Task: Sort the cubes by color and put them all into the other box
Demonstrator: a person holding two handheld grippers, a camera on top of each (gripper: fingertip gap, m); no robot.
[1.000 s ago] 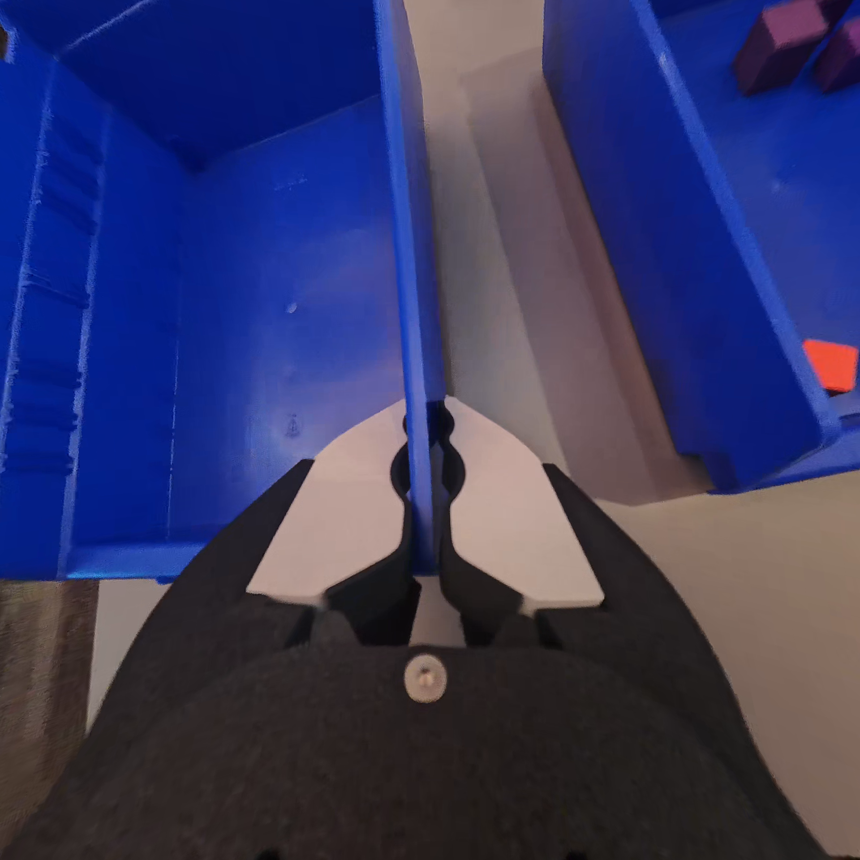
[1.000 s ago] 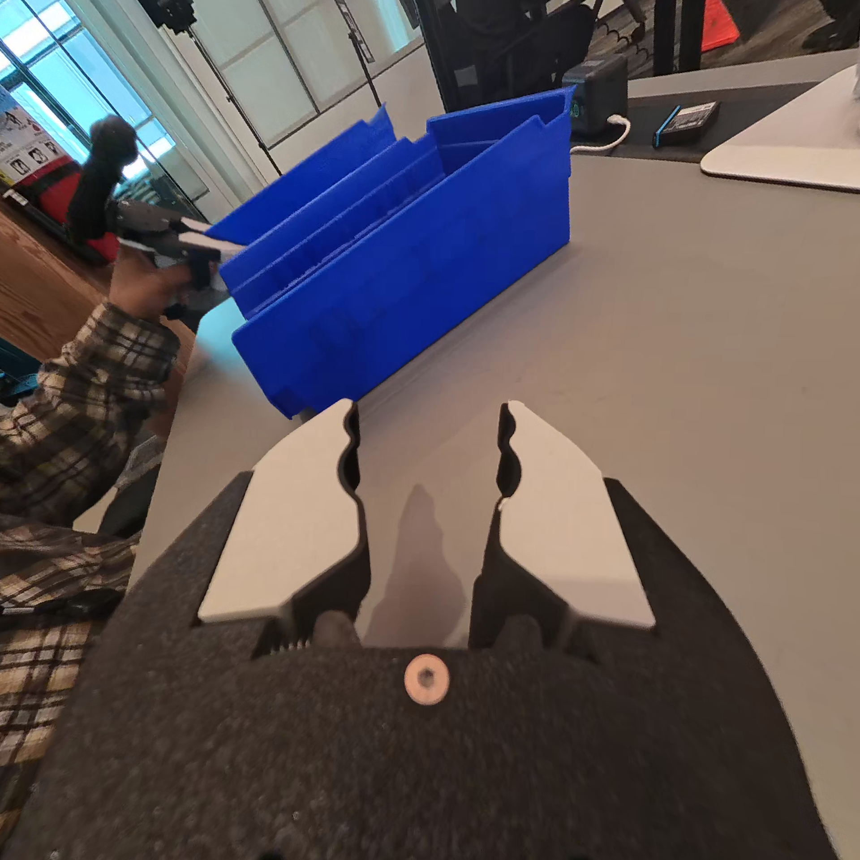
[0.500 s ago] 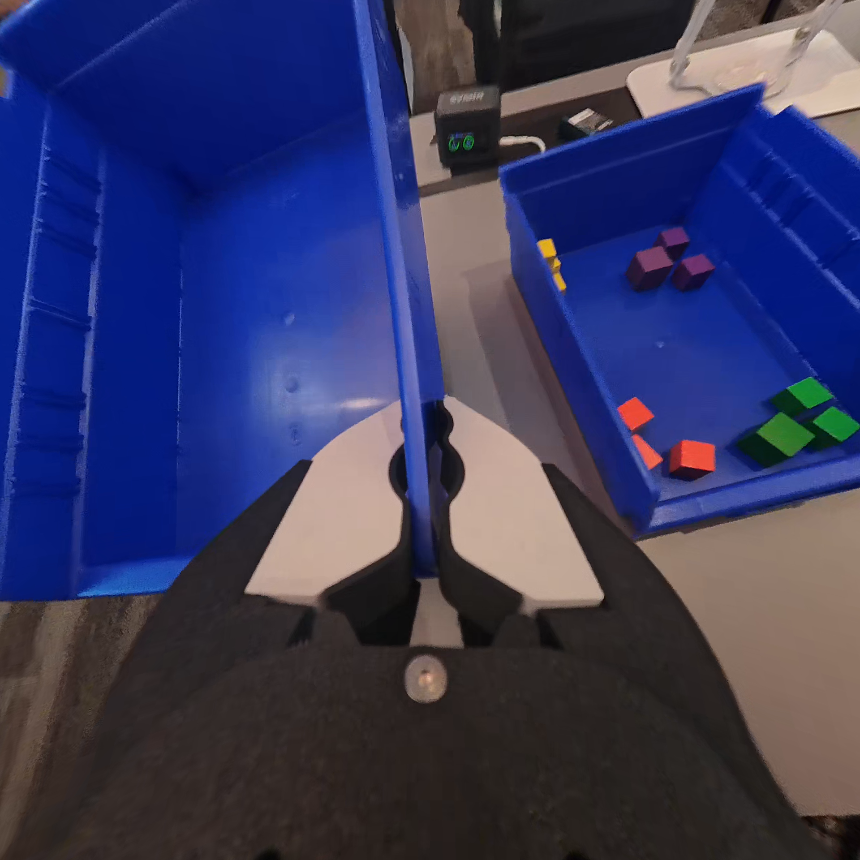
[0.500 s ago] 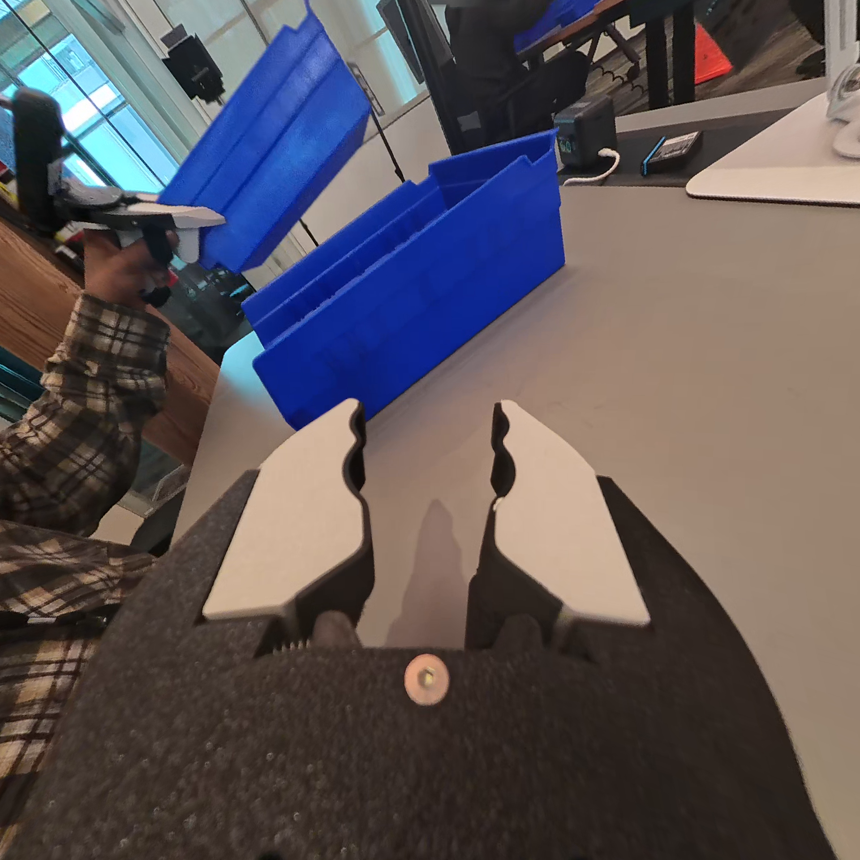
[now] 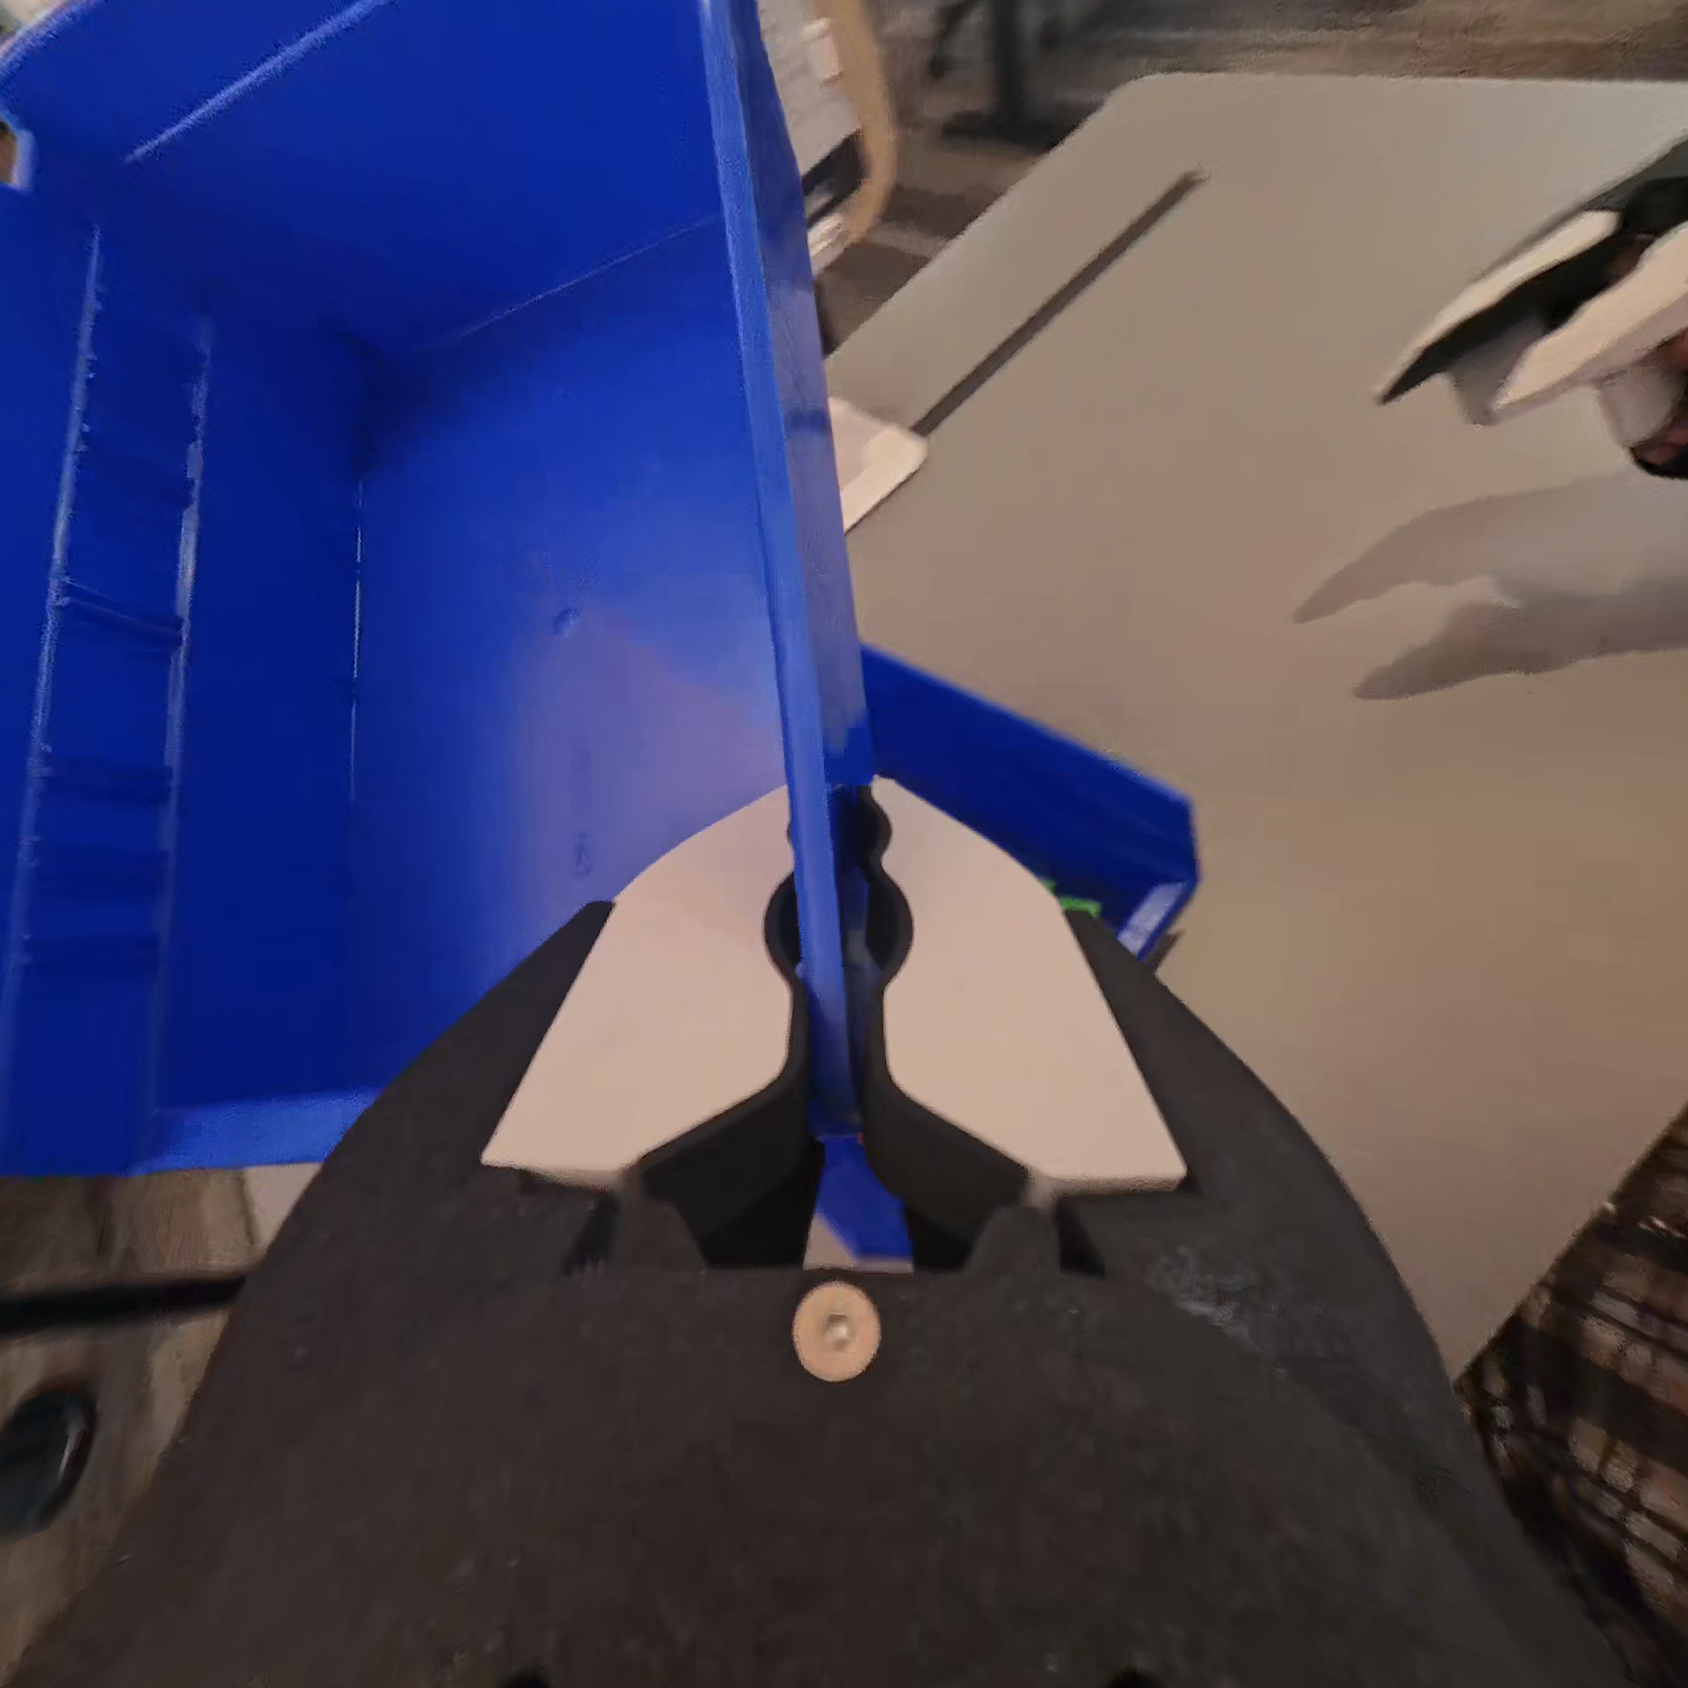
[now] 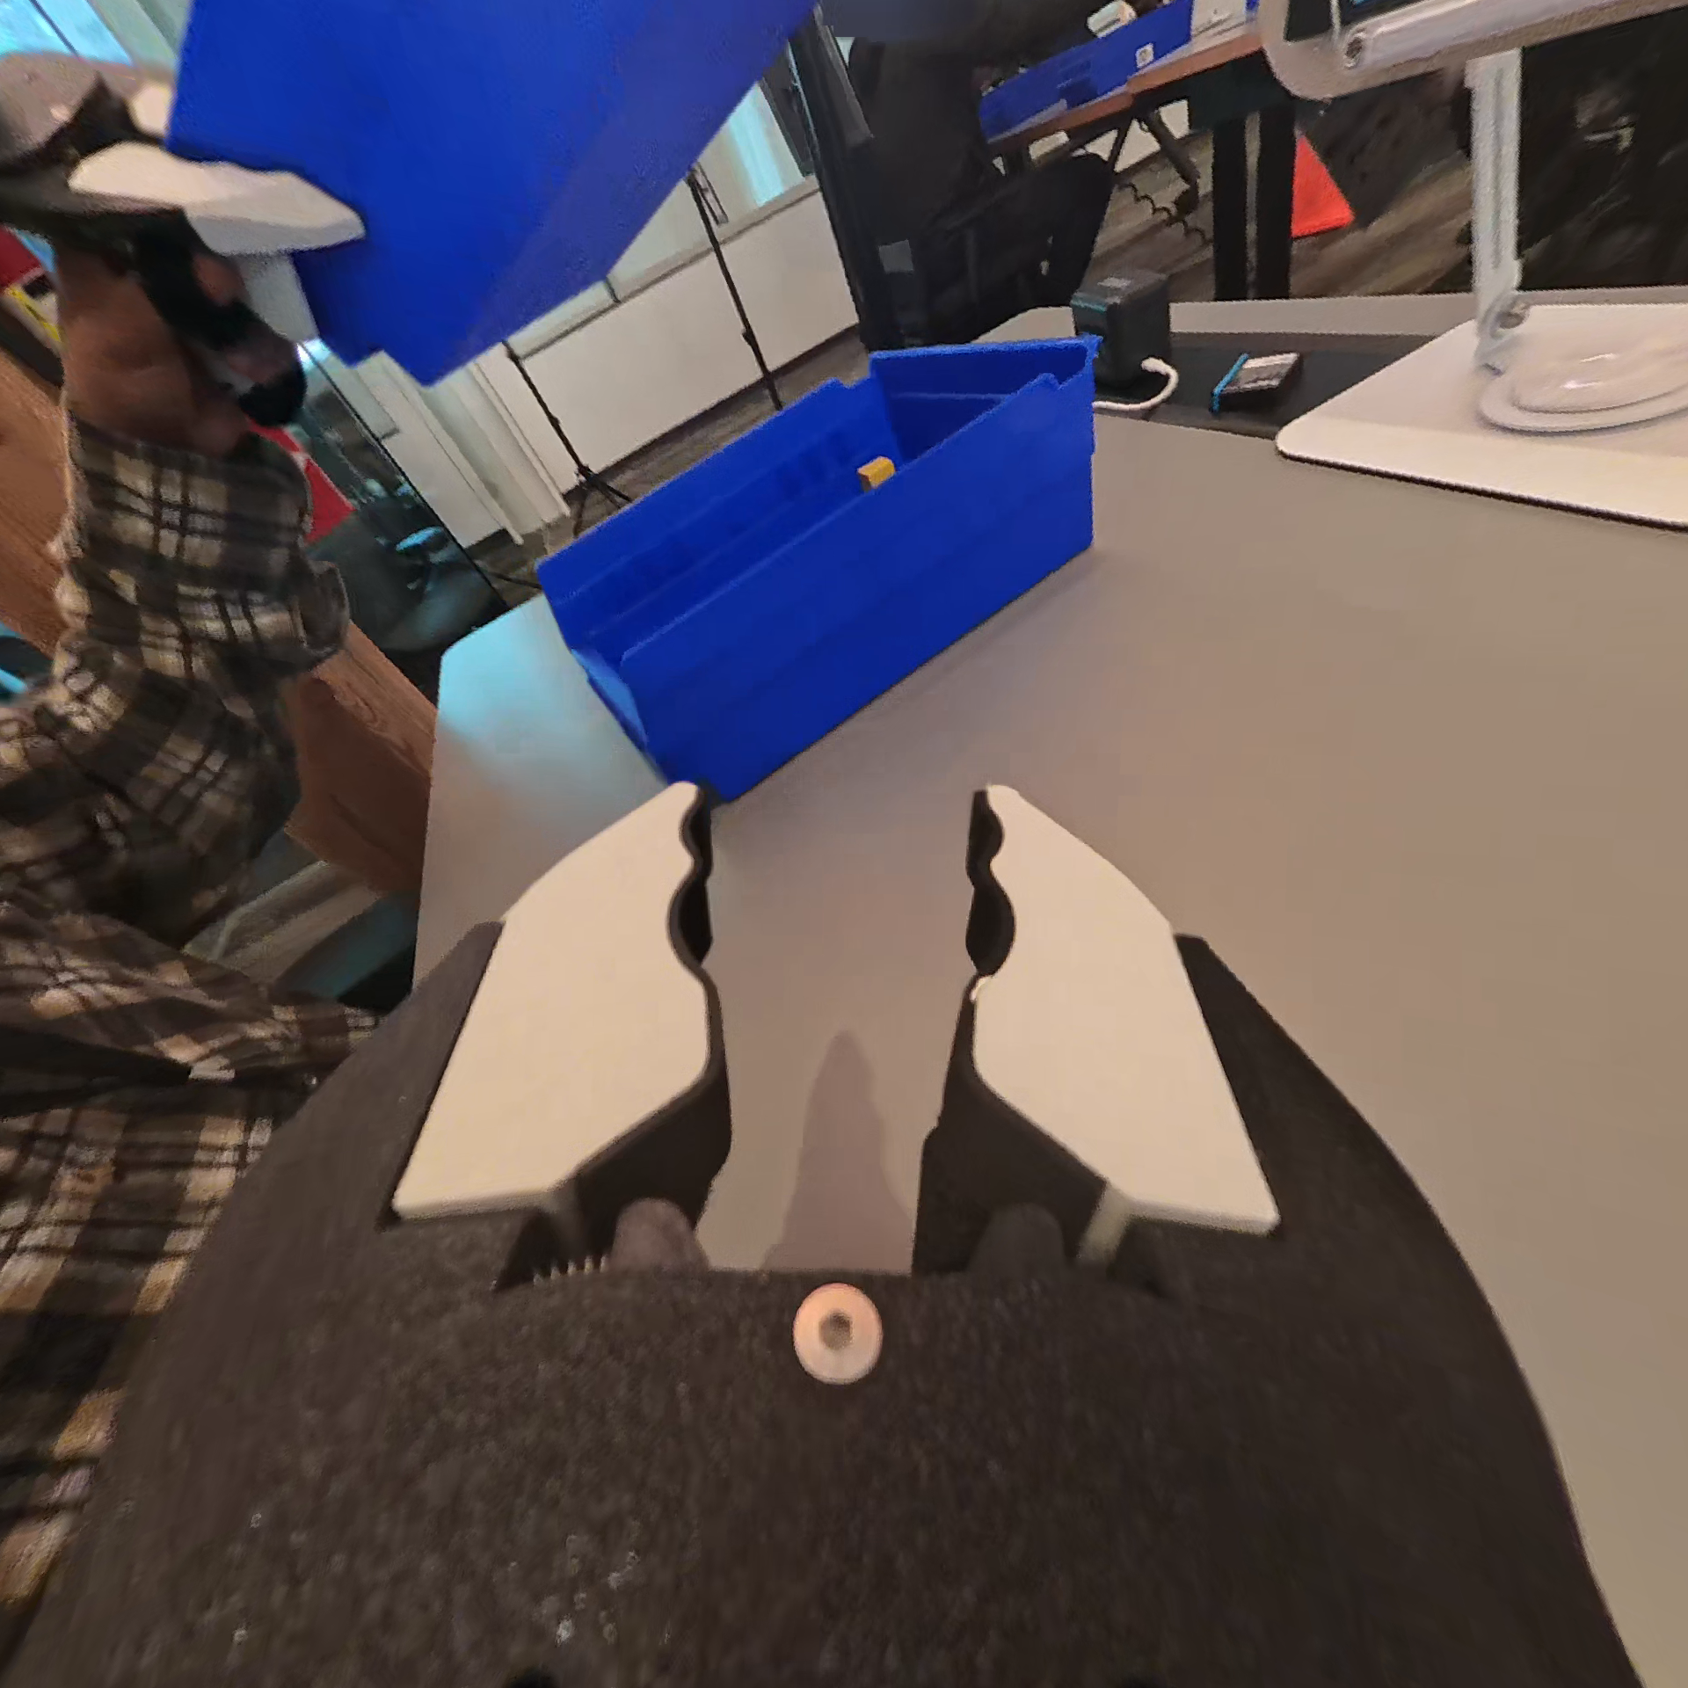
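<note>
My left gripper (image 5: 836,822) is shut on the side wall of an empty blue box (image 5: 411,548) and holds it tilted in the air. In the right wrist view that box (image 6: 457,137) hangs high at the upper left, with the left gripper (image 6: 219,205) on it. The other blue box (image 6: 868,621) stands on the grey table, and one yellow cube (image 6: 875,472) shows inside it. Its corner (image 5: 1050,795) lies under the lifted box, and a sliver of green cube (image 5: 1076,902) shows there. My right gripper (image 6: 840,822) is open and empty above the table. It also shows in the left wrist view (image 5: 1553,311).
A monitor stand on a white mat (image 6: 1507,411) is at the back right of the grey table (image 6: 1324,822). A black charger (image 6: 1128,320) and a small dark device (image 6: 1256,374) lie behind the box. A person's plaid sleeve (image 6: 155,639) is at the left, beyond the table's edge.
My left gripper has lifted the empty box higher and swung it over the near end of the other box. The right gripper has stayed open and drawn back a little.
</note>
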